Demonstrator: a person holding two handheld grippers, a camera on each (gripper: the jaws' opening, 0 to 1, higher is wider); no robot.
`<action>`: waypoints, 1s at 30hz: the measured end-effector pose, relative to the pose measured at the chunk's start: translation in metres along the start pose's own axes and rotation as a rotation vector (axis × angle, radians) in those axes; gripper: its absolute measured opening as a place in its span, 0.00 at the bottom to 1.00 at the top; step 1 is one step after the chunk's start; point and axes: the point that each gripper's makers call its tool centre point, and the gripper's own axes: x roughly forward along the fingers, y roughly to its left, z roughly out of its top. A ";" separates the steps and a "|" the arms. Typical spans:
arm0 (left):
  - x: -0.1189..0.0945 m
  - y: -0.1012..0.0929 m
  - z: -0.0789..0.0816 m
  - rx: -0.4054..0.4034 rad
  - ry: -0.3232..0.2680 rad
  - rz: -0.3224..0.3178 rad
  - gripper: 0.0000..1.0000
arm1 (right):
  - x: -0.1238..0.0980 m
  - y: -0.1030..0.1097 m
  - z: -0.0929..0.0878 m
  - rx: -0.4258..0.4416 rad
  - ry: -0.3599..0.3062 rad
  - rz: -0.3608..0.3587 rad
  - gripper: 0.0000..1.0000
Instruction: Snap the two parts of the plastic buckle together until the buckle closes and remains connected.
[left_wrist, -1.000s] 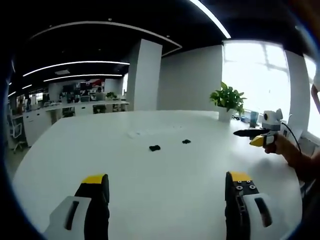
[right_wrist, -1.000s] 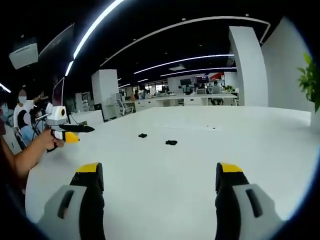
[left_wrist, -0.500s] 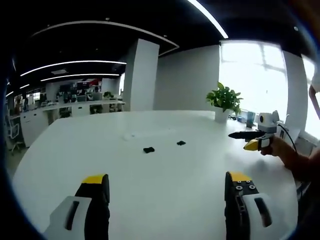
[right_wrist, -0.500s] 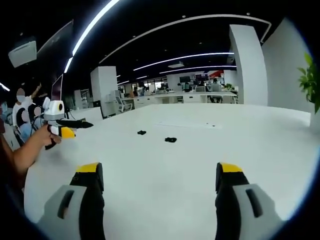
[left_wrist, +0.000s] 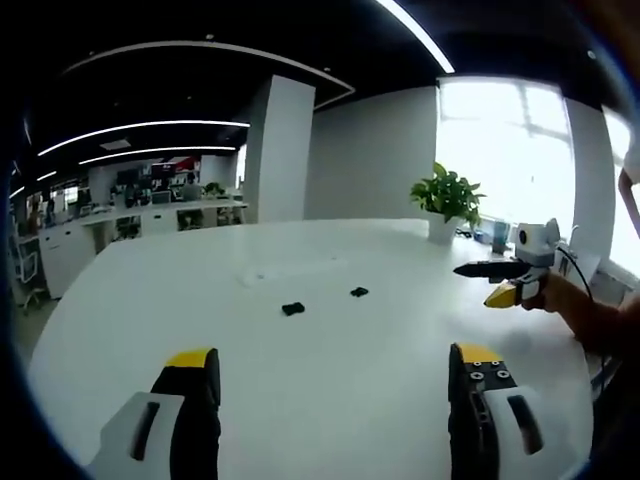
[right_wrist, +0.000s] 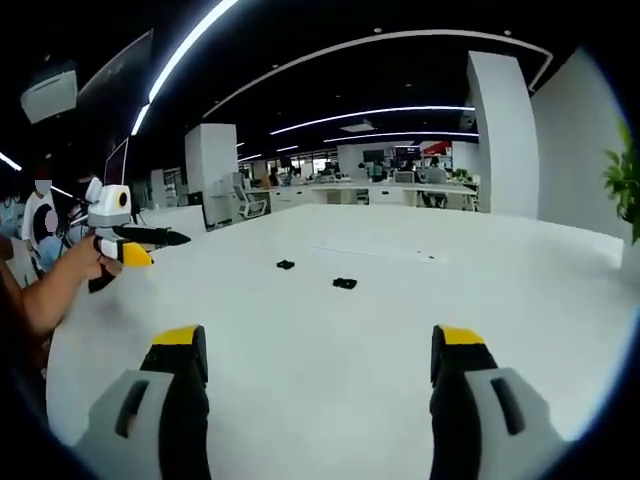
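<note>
A: Buckle parts, count: two. In the left gripper view, one black piece (left_wrist: 292, 308) lies at centre frame on the white table (left_wrist: 330, 360), the other (left_wrist: 358, 292) just to its upper right. They are near each other but apart, not joined.

B: Confirmed from the right gripper view: far piece (right_wrist: 285, 265) left of centre, near piece (right_wrist: 344, 284) to its lower right, a gap between them. Nothing touches either.

A: Grippers, count: two. Left gripper (left_wrist: 335, 385) rises from the bottom of its own view, yellow-tipped jaws spread wide, nothing between them, well short of the parts.

B: Right gripper (right_wrist: 318, 370), likewise: jaws wide apart and empty at the bottom of its view. In the left gripper view it also shows at the right edge, held in a hand (left_wrist: 560, 300); from that angle I cannot tell its jaw gap.

A: Containers: one white pot at upper right holding one green plant (left_wrist: 450, 195). Its contents beyond the plant are not discernible.

B: Background: one white pillar (left_wrist: 280, 150), desks at far left.
</note>
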 end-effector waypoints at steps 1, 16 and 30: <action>0.000 0.001 0.001 0.001 0.000 0.000 0.96 | 0.001 0.000 0.000 -0.003 0.004 0.001 0.94; 0.013 0.004 0.005 -0.003 0.002 -0.002 0.96 | 0.011 0.001 0.006 -0.006 0.013 0.009 0.92; 0.015 0.008 0.003 -0.001 0.022 -0.004 0.95 | 0.018 0.001 0.013 -0.032 0.021 0.010 0.92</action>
